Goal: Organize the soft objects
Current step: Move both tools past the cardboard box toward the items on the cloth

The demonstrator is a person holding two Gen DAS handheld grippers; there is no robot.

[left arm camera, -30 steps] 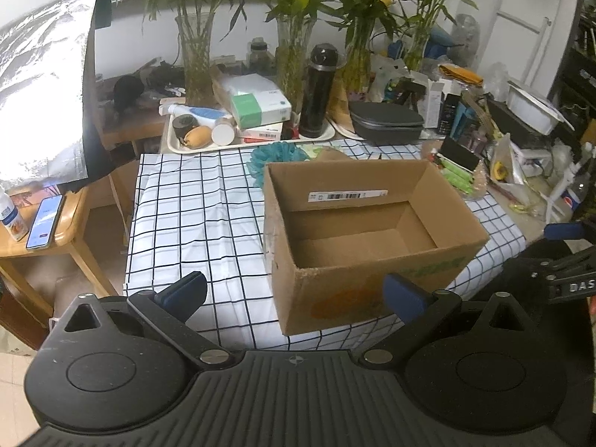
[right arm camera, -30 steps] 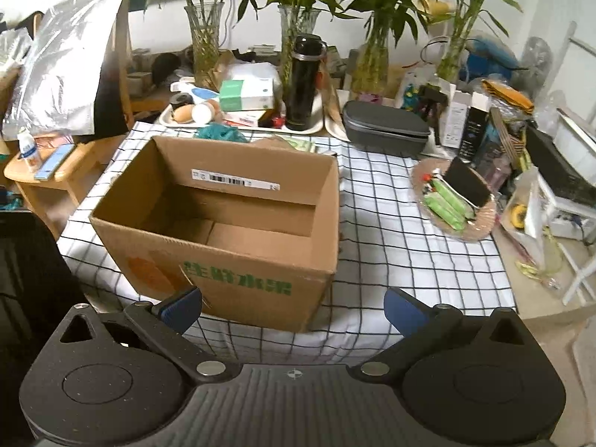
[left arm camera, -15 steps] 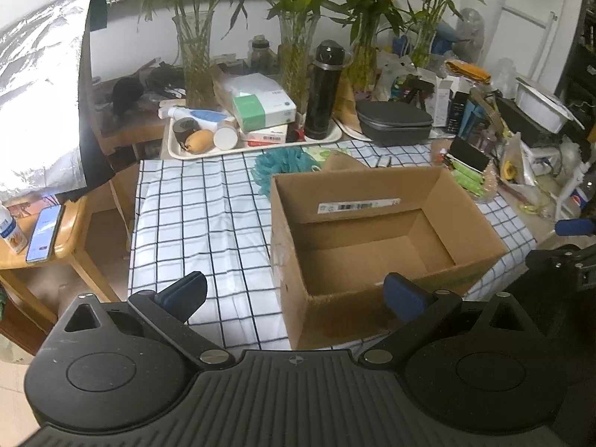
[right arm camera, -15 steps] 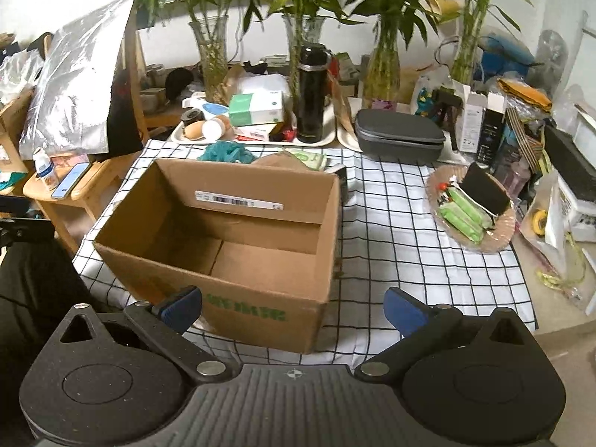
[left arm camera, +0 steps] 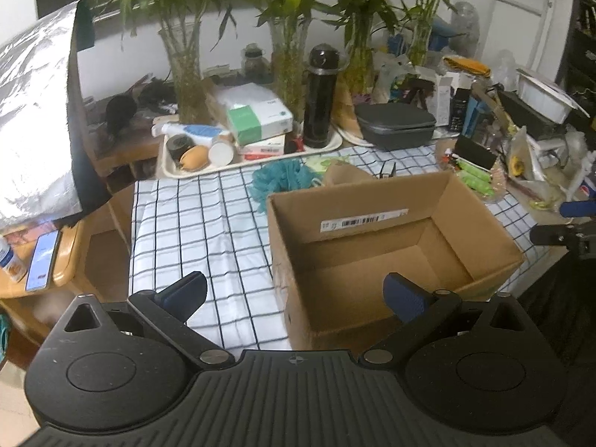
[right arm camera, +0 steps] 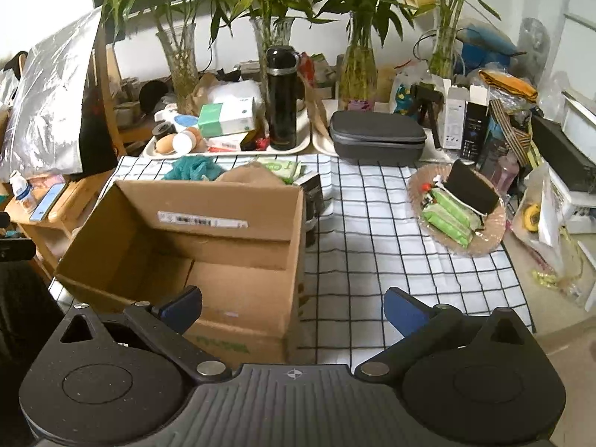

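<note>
Left view: our left claw hangs wide and empty before the bare box; the teal puff lies behind it on the counter

Right view: our right claw gapes too; the puff looks light and squashy, best pinched mid-bunch

checked tablecloth under cardboard box

The left gripper hangs level with its jaws spread wide and empty; the right gripper does likewise beside it.
</note>
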